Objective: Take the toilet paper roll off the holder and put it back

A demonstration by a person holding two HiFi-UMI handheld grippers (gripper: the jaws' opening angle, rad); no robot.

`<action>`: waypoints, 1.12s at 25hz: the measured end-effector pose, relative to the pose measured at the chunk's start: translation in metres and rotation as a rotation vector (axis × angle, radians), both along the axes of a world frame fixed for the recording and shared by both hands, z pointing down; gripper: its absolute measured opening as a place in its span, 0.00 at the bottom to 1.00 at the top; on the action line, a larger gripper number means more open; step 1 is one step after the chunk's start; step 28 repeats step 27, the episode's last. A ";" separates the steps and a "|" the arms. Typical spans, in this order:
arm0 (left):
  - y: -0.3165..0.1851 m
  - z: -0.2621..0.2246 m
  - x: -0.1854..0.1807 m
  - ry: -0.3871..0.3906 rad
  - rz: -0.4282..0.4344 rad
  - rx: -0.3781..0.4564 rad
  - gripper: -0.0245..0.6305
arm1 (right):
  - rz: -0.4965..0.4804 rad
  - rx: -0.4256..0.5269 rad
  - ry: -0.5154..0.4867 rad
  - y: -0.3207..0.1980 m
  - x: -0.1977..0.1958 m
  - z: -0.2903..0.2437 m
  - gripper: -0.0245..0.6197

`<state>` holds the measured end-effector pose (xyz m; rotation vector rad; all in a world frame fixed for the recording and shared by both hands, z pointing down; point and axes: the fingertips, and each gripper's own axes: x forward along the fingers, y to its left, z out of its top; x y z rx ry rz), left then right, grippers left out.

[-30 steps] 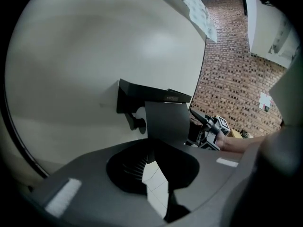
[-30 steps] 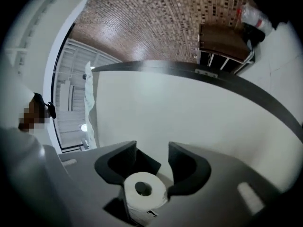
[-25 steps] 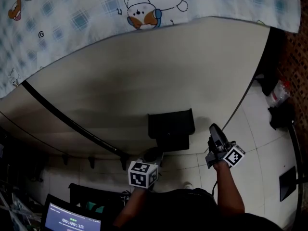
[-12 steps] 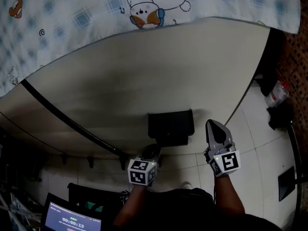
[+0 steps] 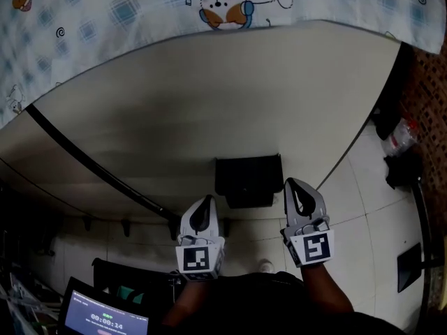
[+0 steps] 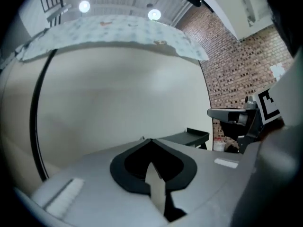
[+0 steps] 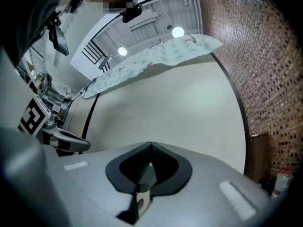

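A black box-shaped holder (image 5: 248,180) is fixed to the cream wall (image 5: 209,103) in the head view. In the left gripper view the holder (image 6: 191,137) shows as a dark shelf. No toilet paper roll shows in any view. My left gripper (image 5: 202,204) is just below and left of the holder, its jaws shut with nothing between them. My right gripper (image 5: 297,187) is at the holder's right edge, also shut and empty. Each gripper view shows closed tips, left gripper (image 6: 150,140) and right gripper (image 7: 150,144), facing the bare wall.
A checked cloth with cartoon animals (image 5: 209,5) hangs over the wall's top. A black strip (image 5: 91,166) runs diagonally down the wall. White floor tiles (image 5: 363,201), a plastic bottle (image 5: 398,138) and dark clutter lie at the right. A laptop screen (image 5: 105,319) glows at lower left.
Both grippers have risen toward the holder. The right one has rolled so its marker cube faces me. The left one has swung up so that it points at the wall.
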<state>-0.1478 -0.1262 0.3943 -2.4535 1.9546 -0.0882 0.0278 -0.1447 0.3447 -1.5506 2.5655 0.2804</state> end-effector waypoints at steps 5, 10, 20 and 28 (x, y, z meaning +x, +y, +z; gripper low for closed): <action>0.010 -0.032 0.012 0.039 0.015 0.063 0.06 | 0.008 0.014 0.018 0.008 -0.010 -0.006 0.04; 0.010 -0.039 0.020 0.058 0.033 0.061 0.06 | -0.004 0.017 0.001 0.013 -0.017 -0.008 0.04; 0.012 -0.046 0.040 0.050 0.103 0.064 0.06 | 0.021 0.036 0.000 0.021 -0.020 -0.010 0.04; 0.007 -0.046 0.042 0.037 0.119 0.067 0.06 | 0.030 0.046 0.005 0.021 -0.023 -0.010 0.04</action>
